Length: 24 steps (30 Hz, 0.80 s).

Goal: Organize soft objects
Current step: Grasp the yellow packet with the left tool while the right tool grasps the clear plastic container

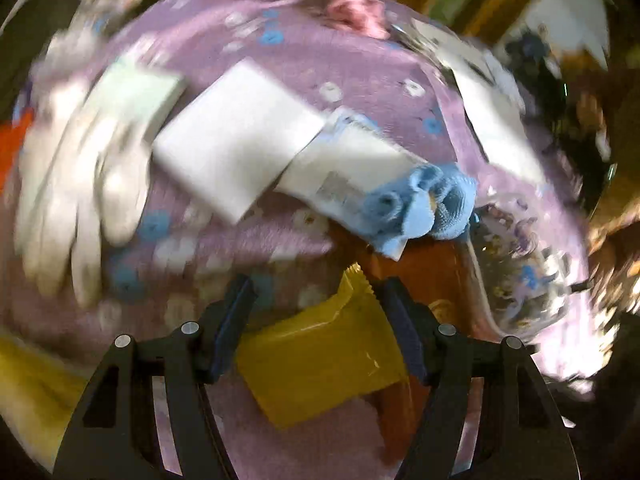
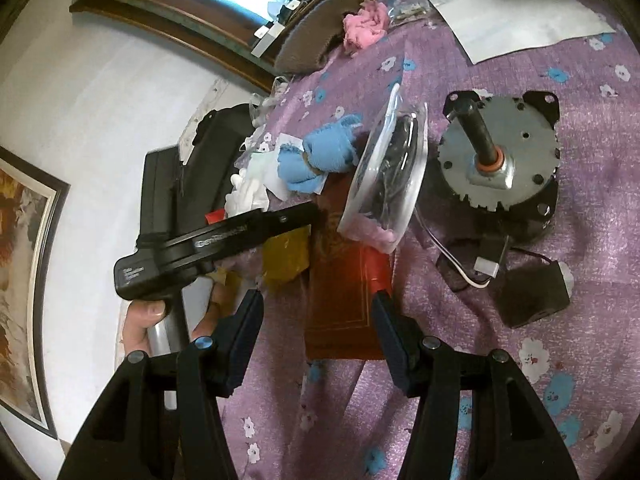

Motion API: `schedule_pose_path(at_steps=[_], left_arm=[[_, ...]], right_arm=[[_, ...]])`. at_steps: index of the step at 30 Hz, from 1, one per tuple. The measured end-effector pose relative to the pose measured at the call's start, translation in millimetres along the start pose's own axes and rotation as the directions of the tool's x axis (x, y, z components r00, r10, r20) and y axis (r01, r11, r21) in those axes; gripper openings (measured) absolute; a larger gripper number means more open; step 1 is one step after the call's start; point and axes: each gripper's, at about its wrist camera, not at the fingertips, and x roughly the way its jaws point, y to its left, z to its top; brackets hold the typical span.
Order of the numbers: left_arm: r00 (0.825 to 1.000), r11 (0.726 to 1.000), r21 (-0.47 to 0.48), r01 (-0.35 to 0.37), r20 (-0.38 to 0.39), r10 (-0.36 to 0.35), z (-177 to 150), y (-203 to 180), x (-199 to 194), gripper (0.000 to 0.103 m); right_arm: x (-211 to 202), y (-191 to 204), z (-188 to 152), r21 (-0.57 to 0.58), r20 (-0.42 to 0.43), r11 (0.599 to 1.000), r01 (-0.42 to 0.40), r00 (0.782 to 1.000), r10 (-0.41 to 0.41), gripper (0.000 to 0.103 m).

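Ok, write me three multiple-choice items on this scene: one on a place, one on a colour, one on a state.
1. Where does the crumpled light-blue cloth lie?
A. at the far end of the dark red mat
B. on the white paper sheet
C. on top of the round grey metal motor

2. What colour is the flat plastic packet between the left gripper fingers?
A. green
B. yellow
C. black

3. How does the right gripper stand?
A. shut on the blue cloth
B. shut on the motor shaft
C. open, holding nothing

Answers: 1 A, the cloth sits at the mat's far edge, beside the clear bag. 2 B, the packet is plainly yellow. 3 C, its fingers are spread over the mat with nothing between them.
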Motion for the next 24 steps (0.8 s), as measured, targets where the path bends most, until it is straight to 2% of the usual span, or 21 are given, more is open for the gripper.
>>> schedule_pose_path(at_steps=[2,3,7,11,13,14,16,17,20,24], left_arm=[[0.998,0.997,-0.055,0.051,-0.031,-0.053,-14.6,4.9,-11.3,0.067],[0.998,0.997,-0.068,0.047,-0.039,-0.050,-25.4,3.9,-19.3,0.067],[0.999,1.000,0.006,-0.020,-0.031,0.020,-54.7,-12.6,-30.9,0.068],[0.996,0.994,0.064,-0.088,-0.001,0.089,-59.7,-22.8,-19.2,0.068],[0.994,0.992,0.063,-0.107,0.018,0.106,-61.3,-21.9,-14.4,0.067],[0.992,0.991,0.055,-0.126,0.020,0.125,-61.8,-20.7,-14.3,0.053],[0.979,0.977,0.059,-0.204,0.031,0.203,-67.7,-20.7,-21.7,0.043],[0.978,0.977,0.054,-0.206,0.045,0.204,-71.8,-20.7,-28.3,0.043],[0.982,0.989,0.019,-0.149,0.124,0.146,-95.7,-19.5,-62.5,0.042],[0.981,0.997,-0.061,-0.039,0.186,0.050,-137.5,-13.5,-94.3,0.042]], right_arm=[[0.8,-0.6,0.3,0.005,-0.007,1.000,-0.003,1.000,0.003,0.056],[1.3,-1.1,0.4,0.010,-0.012,1.000,-0.008,1.000,0.008,0.056],[9.3,-2.7,4.1,0.013,-0.023,1.000,-0.006,1.000,0.007,0.056],[12.9,-3.2,3.9,0.016,-0.030,1.000,-0.004,1.000,0.004,0.056],[11.9,-3.1,4.5,0.009,-0.022,1.000,0.008,1.000,-0.007,0.056],[10.6,-3.4,4.7,0.007,-0.016,1.000,0.010,1.000,-0.010,0.056],[7.2,-3.8,4.8,0.002,0.000,1.000,0.013,1.000,-0.013,0.056],[6.1,-3.8,4.7,0.000,0.006,1.000,0.013,1.000,-0.013,0.056],[2.8,-0.2,4.0,-0.019,0.022,1.000,0.004,1.000,-0.004,0.056],[-2.8,12.2,1.3,-0.073,0.043,0.997,-0.023,0.999,0.027,0.054]])
